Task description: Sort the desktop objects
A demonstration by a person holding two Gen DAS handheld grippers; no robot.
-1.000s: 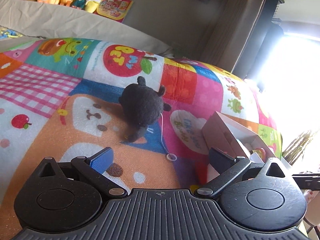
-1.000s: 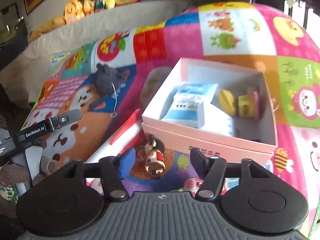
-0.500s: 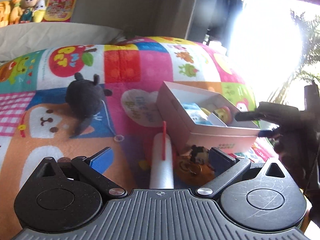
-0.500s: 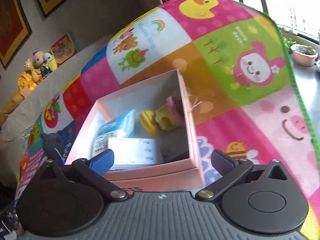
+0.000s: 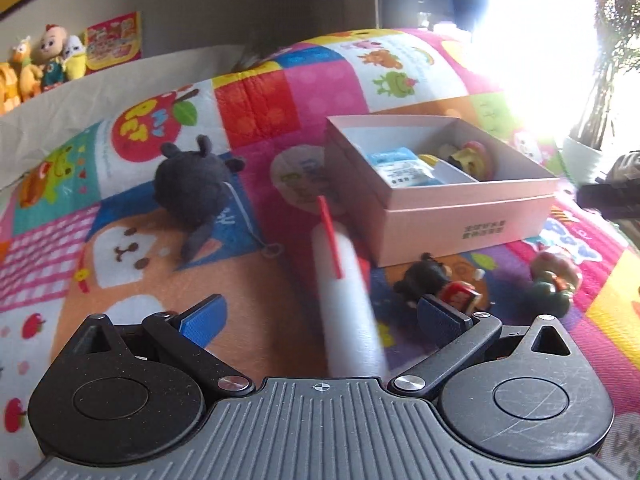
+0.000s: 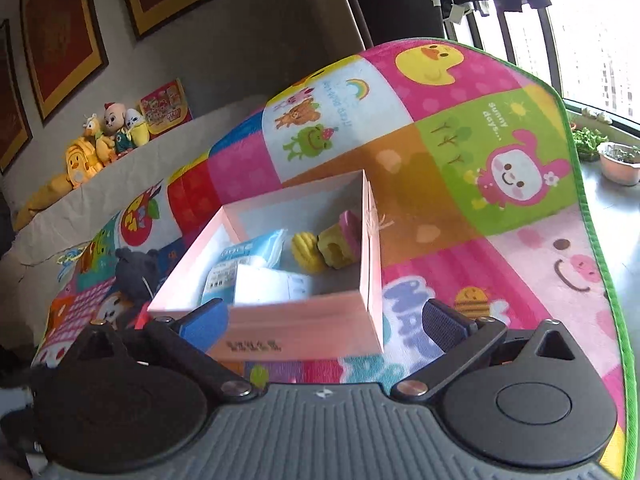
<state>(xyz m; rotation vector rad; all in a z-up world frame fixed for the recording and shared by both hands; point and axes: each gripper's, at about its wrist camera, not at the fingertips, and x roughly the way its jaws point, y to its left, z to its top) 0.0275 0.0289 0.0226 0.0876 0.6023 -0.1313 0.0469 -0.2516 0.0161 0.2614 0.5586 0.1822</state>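
A pink open box sits on the colourful play mat. It holds a blue packet, a white carton, a yellow toy and a pink-and-yellow toy. My right gripper is open, hovering just in front of the box's near wall. My left gripper is open above a white roll with a red strip, not touching it. A black plush lies left of the box. Two small figures lie in front of it.
Stuffed toys line a grey ledge by the wall. The mat's green edge drops off on the right, with potted plants beyond. Part of the right gripper shows at the left view's right edge.
The left view swung right from the black plush to the box, roll and figures. My right gripper opened wider and moved from over a small figure to the box front.
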